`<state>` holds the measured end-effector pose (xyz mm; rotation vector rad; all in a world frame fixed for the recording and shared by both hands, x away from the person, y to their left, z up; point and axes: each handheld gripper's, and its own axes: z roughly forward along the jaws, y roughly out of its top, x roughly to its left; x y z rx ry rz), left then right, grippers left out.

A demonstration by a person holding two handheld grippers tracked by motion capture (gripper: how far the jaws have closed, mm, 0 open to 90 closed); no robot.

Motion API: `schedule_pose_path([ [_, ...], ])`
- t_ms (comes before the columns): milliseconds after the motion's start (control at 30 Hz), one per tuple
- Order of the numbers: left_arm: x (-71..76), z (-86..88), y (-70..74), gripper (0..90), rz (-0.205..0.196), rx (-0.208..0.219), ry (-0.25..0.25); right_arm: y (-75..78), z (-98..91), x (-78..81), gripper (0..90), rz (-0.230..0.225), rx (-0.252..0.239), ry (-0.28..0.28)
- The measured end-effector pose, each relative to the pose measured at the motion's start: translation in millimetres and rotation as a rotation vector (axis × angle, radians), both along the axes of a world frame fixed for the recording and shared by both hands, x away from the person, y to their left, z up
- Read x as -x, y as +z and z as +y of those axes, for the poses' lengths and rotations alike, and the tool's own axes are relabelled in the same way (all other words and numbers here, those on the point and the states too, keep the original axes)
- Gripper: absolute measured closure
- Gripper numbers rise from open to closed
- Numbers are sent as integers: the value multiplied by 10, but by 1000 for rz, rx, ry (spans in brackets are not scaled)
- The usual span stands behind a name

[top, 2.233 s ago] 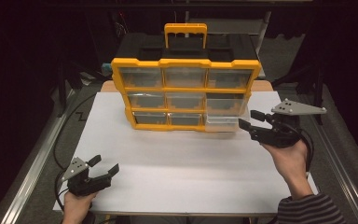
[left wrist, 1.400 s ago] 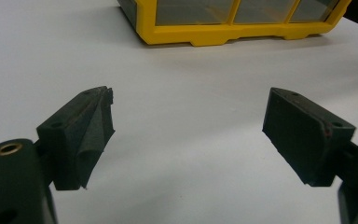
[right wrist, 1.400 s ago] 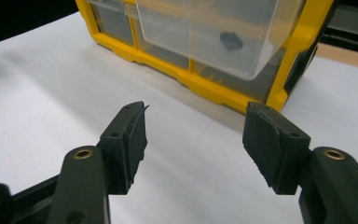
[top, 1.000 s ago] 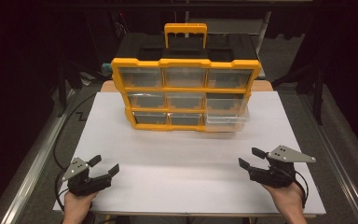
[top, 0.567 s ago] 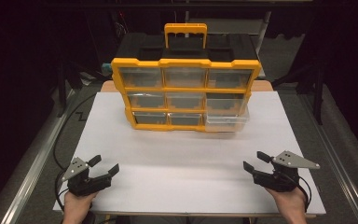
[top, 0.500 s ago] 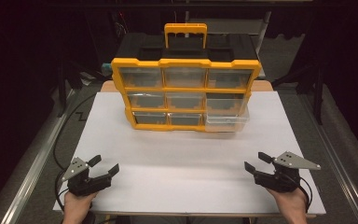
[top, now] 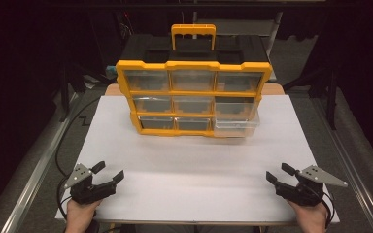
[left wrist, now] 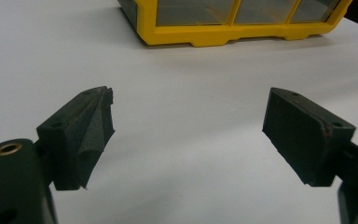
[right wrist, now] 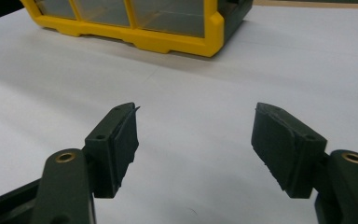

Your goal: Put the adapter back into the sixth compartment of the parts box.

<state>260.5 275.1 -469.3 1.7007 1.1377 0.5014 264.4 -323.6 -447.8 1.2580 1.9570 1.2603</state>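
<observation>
A yellow and black organizer (top: 194, 92) with clear drawers stands upright at the back middle of the white table (top: 199, 160). Its lower right drawer (top: 236, 127) is pulled out a little. My left gripper (top: 109, 172) rests at the front left corner of the table, open, nothing between its jaws. Open as well, my right gripper (top: 279, 174) rests at the front right corner. In the left gripper view the gripper (left wrist: 186, 116) points at the organizer's yellow base (left wrist: 233, 32). In the right gripper view the gripper (right wrist: 196, 123) faces the organizer's corner (right wrist: 209, 37).
A yellow carry handle (top: 193, 35) tops the organizer. Cables (top: 63, 145) trail off the left side of the table. Dark floor and metal rails (top: 29, 170) flank the table on both sides. Bare white surface lies between the grippers and the organizer.
My right gripper has drawn back from beside the organizer's lower right drawer to the front right corner of the table. The left gripper has stayed put.
</observation>
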Motion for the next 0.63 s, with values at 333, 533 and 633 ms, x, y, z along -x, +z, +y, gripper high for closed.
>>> schedule_pose_path([
  [333, 11, 10, 4, 172, -5, 8, 9, -108, -205, 181, 275, -60, -63, -84],
  [533, 11, 12, 6, 172, -5, 10, 9, -142, -239, 233, 273, -54, -63, -95],
  [633, 10, 9, 6, 172, -6, 8, 7, -150, -236, 246, 273, -47, -61, -94],
])
